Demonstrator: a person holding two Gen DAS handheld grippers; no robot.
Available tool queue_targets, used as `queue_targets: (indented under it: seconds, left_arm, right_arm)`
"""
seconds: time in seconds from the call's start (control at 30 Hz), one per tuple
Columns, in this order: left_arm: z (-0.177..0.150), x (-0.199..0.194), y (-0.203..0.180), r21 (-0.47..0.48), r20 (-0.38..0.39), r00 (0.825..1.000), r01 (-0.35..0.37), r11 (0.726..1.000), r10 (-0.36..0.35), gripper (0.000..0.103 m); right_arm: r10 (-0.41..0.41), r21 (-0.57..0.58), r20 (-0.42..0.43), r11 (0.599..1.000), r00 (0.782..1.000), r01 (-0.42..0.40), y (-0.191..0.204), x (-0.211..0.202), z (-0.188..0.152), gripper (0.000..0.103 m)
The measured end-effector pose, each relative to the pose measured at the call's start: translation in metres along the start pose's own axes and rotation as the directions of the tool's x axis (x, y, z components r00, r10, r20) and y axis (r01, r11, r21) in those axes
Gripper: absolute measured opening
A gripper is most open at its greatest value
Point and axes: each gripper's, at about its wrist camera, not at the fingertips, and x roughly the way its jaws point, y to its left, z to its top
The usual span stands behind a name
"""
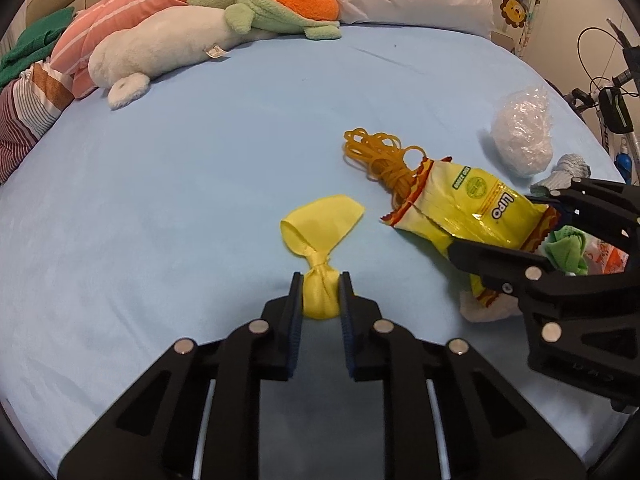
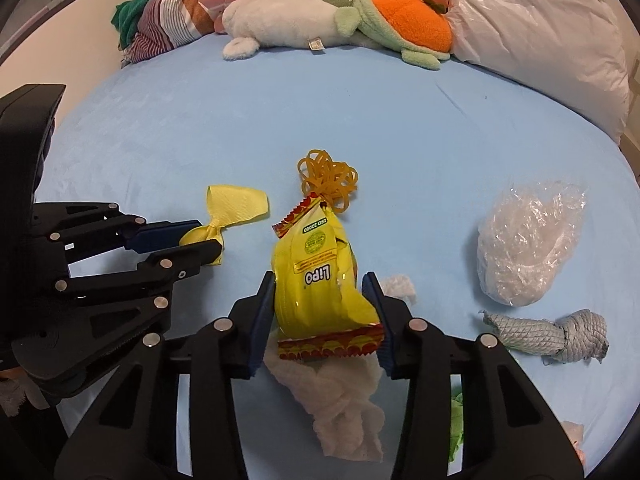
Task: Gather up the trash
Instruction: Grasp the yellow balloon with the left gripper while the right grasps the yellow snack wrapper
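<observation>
A yellow ribbon bow (image 1: 320,236) lies on the blue bed sheet (image 1: 180,200). My left gripper (image 1: 321,285) is shut on its near loop, with both pads pressing the fabric; the right wrist view shows this grip (image 2: 209,236) from the side. A yellow Lipo snack wrapper (image 2: 316,280) lies to the right of the bow. My right gripper (image 2: 320,286) is shut on its lower half, pads against both sides, and appears at the right of the left wrist view (image 1: 492,224). A bunch of orange rubber bands (image 2: 326,178) touches the wrapper's far end.
A crumpled clear plastic bag (image 2: 528,240), a grey knotted cloth (image 2: 552,336), a white tissue wad (image 2: 340,392) and a green scrap (image 1: 566,250) lie to the right of and under the wrapper. Plush toys (image 1: 168,44), pillows (image 2: 540,24) and folded clothes (image 2: 168,24) line the far edge.
</observation>
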Motion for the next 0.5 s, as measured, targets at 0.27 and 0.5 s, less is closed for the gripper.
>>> queue_targets:
  seconds: [0.27,0.5]
  left_arm:
    - [0.001,-0.007,0.003,-0.018,0.026,1.000,-0.003,1.000,0.004,0.011]
    - [0.002,-0.024,0.004,-0.026,0.079,0.997,-0.018,0.999,0.020,0.011]
  right_arm:
    - [0.003,0.000,0.044,1.000,0.999,-0.003,0.004,-0.014,0.003,0.040]
    - [-0.001,0.012,0.073,1.000,0.997,0.000,0.007,-0.023,0.005,0.040]
